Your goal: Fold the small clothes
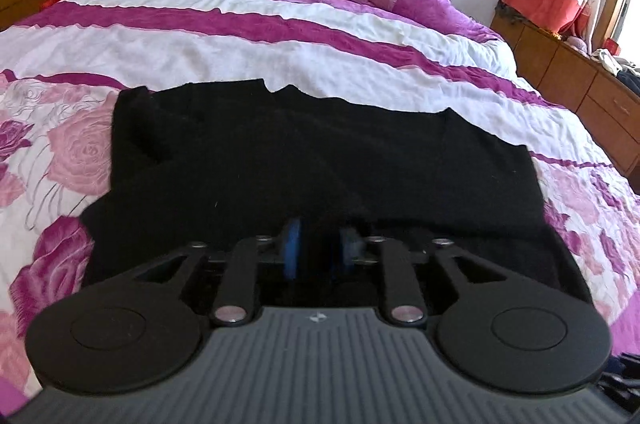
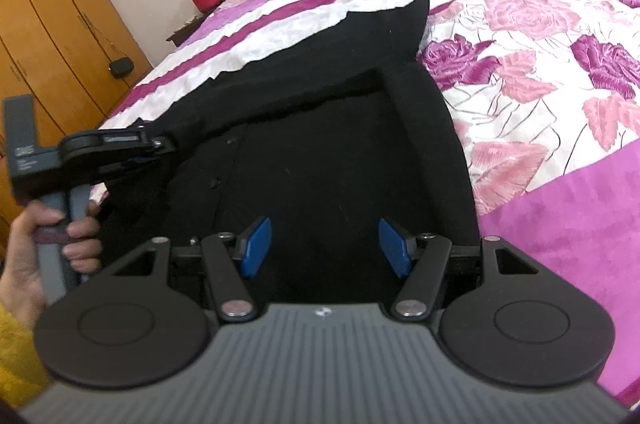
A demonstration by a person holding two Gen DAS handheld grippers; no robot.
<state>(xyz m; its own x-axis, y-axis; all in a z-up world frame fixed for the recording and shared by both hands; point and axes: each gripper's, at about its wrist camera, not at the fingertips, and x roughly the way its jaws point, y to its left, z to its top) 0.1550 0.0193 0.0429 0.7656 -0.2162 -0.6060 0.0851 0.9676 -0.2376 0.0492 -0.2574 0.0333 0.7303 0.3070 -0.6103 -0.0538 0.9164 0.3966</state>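
- The black garment (image 1: 320, 160) lies spread on the bed (image 1: 280, 36), on the flowered purple-and-white cover, near the person's edge of the mattress.
- In the left wrist view the left gripper (image 1: 320, 254) sits low at 6 o'clock over the near hem. Its blue fingers (image 1: 294, 248) are drawn close together, with dark cloth seemingly between them. I judge it is pinching the garment's near edge, though black on black makes this hard to confirm.
- In the right wrist view the right gripper (image 2: 324, 248) hovers above the cloth with its fingers (image 2: 256, 244) spread wide, gripping nothing. The left gripper shows at 9 o'clock in this view, at the garment's side edge, held by a hand (image 2: 52, 240).
- Step in hand, as I read it: taking hold of the near edge to fold the garment over.
- To do it well, the right fingers should come down on the same edge, well apart from the left, and take a full bite of cloth.
- Both should then lift together and carry the edge toward 12 o'clock, keeping it taut so the fold line stays straight.
- The loose flap (image 2: 420, 92) standing up toward 1 o'clock in the right view could bunch; it is best flattened first.
- The long axis seems to run from 9 to 3 o'clock in the left view, across the bed. A notch in the far edge at 12 o'clock may be the neckline; I cannot tell for sure.
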